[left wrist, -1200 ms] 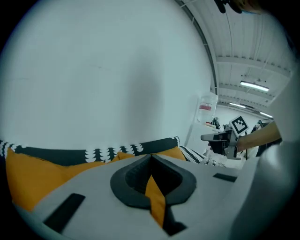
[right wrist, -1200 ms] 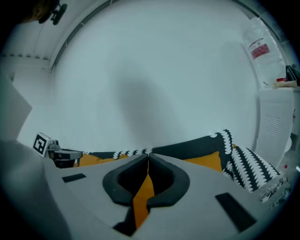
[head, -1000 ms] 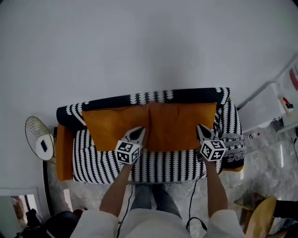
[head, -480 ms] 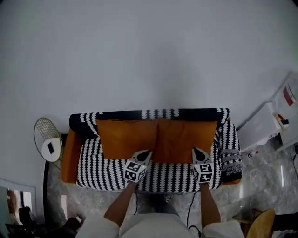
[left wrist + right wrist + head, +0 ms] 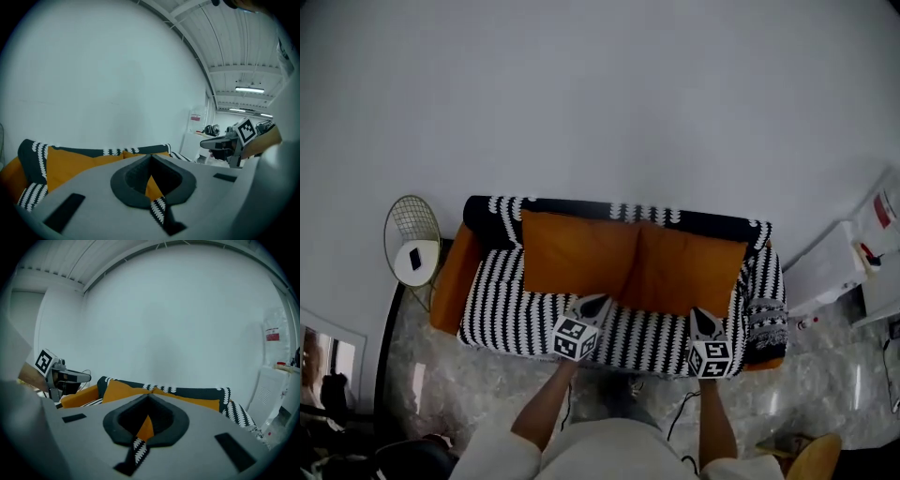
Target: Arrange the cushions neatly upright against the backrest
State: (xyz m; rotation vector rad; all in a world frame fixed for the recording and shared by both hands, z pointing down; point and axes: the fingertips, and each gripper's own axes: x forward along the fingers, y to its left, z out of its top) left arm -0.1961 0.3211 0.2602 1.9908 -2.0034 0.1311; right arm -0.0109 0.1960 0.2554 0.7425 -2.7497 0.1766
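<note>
Two orange cushions stand upright side by side against the sofa's backrest: the left cushion (image 5: 577, 253) and the right cushion (image 5: 692, 270). The sofa (image 5: 516, 314) wears a black-and-white patterned cover. My left gripper (image 5: 598, 302) is shut and empty, hovering over the seat just in front of the left cushion. My right gripper (image 5: 701, 318) is shut and empty too, in front of the right cushion's lower edge. In the left gripper view the cushions (image 5: 70, 161) fill the lower left; the right gripper view shows both of them (image 5: 123, 390) along the backrest (image 5: 197, 393).
A round wire side table (image 5: 411, 255) with a dark phone (image 5: 414, 258) stands at the sofa's left end. A white cabinet (image 5: 839, 267) is at the right. A white wall rises behind the sofa, and the floor is pale marble.
Both grippers have drawn back from the cushions toward the seat's front edge. The view has pulled away, so the sofa looks smaller. The cushions stay upright.
</note>
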